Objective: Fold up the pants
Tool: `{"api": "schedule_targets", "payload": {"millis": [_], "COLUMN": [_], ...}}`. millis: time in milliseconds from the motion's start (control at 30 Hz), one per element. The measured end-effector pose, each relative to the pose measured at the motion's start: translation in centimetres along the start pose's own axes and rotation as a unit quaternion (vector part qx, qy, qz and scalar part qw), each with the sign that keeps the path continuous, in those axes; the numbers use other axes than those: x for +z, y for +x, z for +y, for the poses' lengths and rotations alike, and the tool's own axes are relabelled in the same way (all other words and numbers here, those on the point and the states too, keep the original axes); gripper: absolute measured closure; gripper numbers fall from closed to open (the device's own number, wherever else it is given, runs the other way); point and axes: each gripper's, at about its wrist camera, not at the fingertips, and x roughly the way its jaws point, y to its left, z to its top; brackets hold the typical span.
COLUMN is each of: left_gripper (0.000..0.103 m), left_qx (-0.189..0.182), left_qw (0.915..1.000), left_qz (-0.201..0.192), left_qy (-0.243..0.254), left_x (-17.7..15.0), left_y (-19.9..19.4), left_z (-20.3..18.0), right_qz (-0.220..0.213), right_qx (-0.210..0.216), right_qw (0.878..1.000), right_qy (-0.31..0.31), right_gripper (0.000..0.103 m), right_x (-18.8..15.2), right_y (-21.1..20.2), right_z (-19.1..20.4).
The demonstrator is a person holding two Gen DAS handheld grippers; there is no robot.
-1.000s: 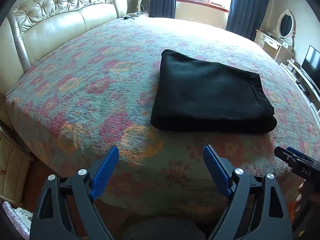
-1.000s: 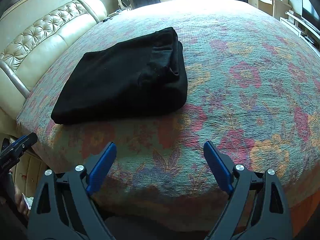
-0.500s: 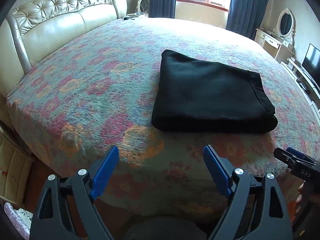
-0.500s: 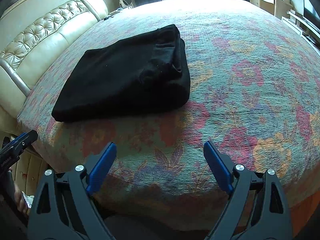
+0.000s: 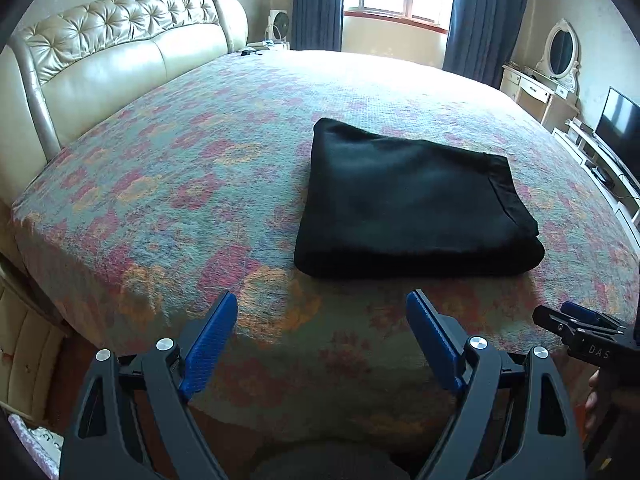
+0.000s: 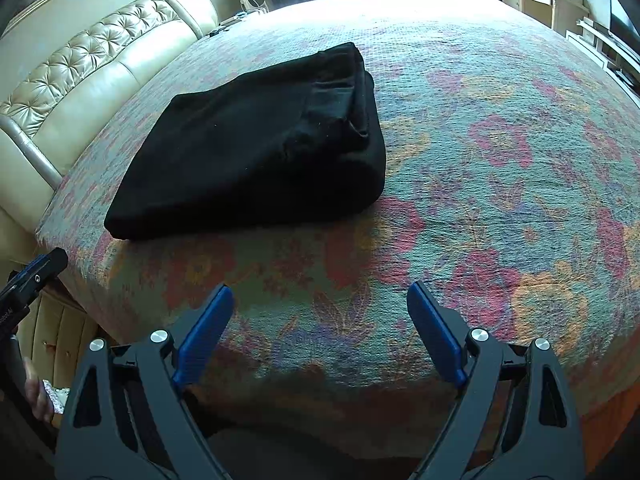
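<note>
Blue ribbed fingers (image 5: 208,344) spread; soft black pants (image 5: 412,204) folded square

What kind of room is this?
A bedroom, most likely: a large bed with a tufted headboard, a vanity with an oval mirror, and curtains at the window.

Folded pants (image 5: 408,200): solid black, no pattern. Bedspread (image 5: 192,184): grey-blue ground with a repeating floral pattern in red, pink and orange. Headboard (image 5: 120,56): cream, glossy, button-tufted in a diamond pattern along the upper band. Curtains (image 5: 486,12): dark blue, plain. Dressing table (image 5: 532,92): cream-white, oval mirror frame the same. Television (image 5: 620,126): black screen. Left gripper (image 5: 322,320) and right gripper (image 6: 320,310): black frames, blue textured pads, silver pivot screws
</note>
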Motion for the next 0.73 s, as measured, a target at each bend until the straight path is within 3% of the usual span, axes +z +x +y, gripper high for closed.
{"api": "schedule_targets", "payload": {"millis": [100,167,267,333,433,500,633,733], "left_gripper": [0.015,0.014,0.014,0.014,0.014,0.014,0.014,0.014], "left_qx": [-0.012,-0.012,0.026,0.06,0.036,0.041,0.026,0.042], "left_qw": [0.9998,0.9996,0.9979,0.9963,0.9986,0.999,0.9993,0.9987], "left_qz": [-0.014,-0.002,0.041,0.042,0.022,0.007,0.024,0.024], "left_qy": [-0.013,-0.027,-0.043,-0.046,-0.032,-0.015,0.006,-0.018], "left_x": [0.4,0.8,0.8,0.7,1.5,2.2,4.0,6.1], "left_y": [-0.4,0.0,1.0,1.1,0.8,0.8,2.2,3.8], "left_z": [0.2,0.7,1.2,1.5,1.6,1.4,2.1,4.5], "right_qz": [0.0,0.002,0.003,0.003,0.004,0.007,0.005,-0.01], "right_qx": [0.002,0.003,0.004,0.005,0.004,0.004,0.007,0.009], "right_qw": [1.0,1.0,1.0,1.0,1.0,1.0,1.0,1.0], "right_qy": [0.002,0.003,0.005,0.006,0.009,0.011,0.012,0.013], "right_gripper": [0.014,0.014,0.014,0.014,0.014,0.014,0.014,0.014], "right_x": [0.0,0.0,-0.1,-0.1,-0.2,-0.4,0.2,1.8], "right_y": [0.0,0.0,0.1,0.1,0.2,0.2,-0.4,-1.1], "right_z": [0.0,0.0,0.1,0.0,-0.1,-0.2,-0.4,-1.0]}}
